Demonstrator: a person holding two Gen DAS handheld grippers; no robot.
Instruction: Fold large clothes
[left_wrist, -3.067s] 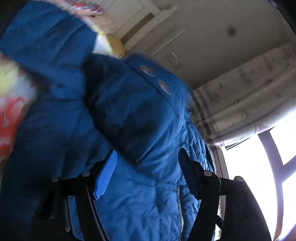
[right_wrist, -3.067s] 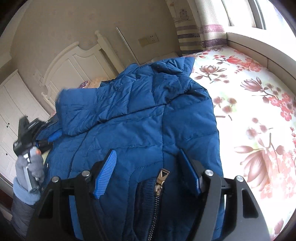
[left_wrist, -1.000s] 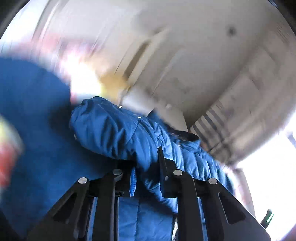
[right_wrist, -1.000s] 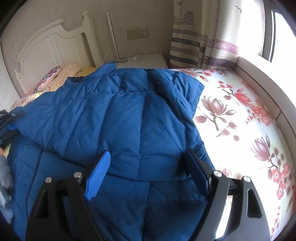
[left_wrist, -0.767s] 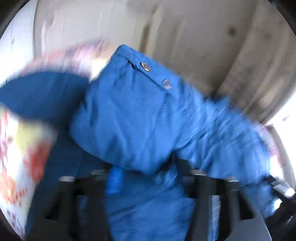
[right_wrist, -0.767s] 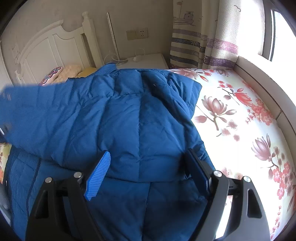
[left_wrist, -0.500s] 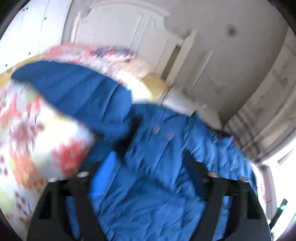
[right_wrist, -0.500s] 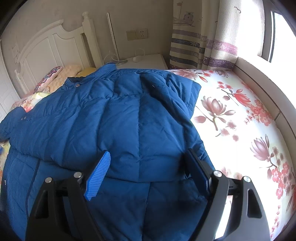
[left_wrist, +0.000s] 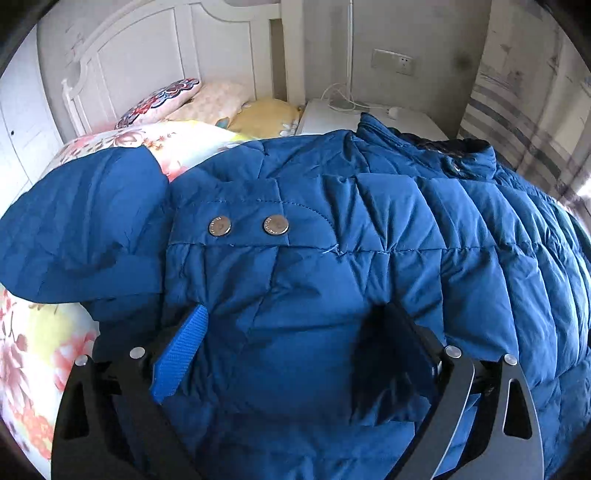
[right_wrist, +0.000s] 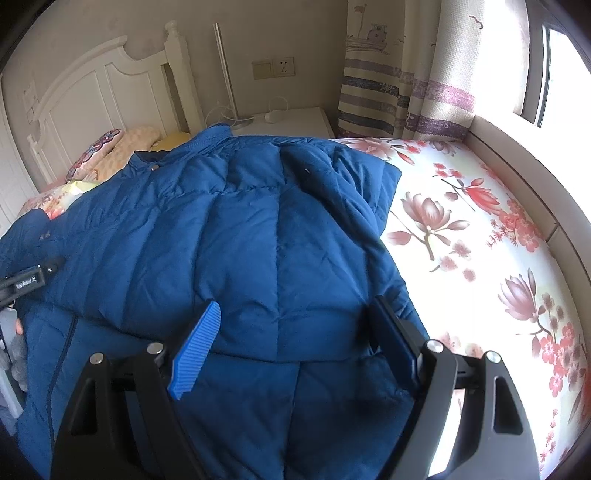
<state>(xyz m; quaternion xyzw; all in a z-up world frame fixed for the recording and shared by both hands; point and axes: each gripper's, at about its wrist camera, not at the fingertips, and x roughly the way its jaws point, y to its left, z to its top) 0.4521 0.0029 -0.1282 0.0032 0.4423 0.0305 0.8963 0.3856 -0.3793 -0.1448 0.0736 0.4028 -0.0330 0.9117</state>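
- Jacket (right_wrist: 258, 240): lies on bed (right_wrist: 480, 240), sleeve folded across.
- Left gripper (left_wrist: 288, 354): jaws just opened, spread over cuff (left_wrist: 258, 225), gripping nothing.
- Right gripper (right_wrist: 295, 343): jaws apart, empty.

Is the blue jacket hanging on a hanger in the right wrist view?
No, the blue jacket lies spread out on the floral bed sheet, with no hanger anywhere in that view.

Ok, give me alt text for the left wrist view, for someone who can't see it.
A blue puffer jacket fills the frame on a floral bedspread, with the open left gripper over it, holding nothing. Pillows sit behind.
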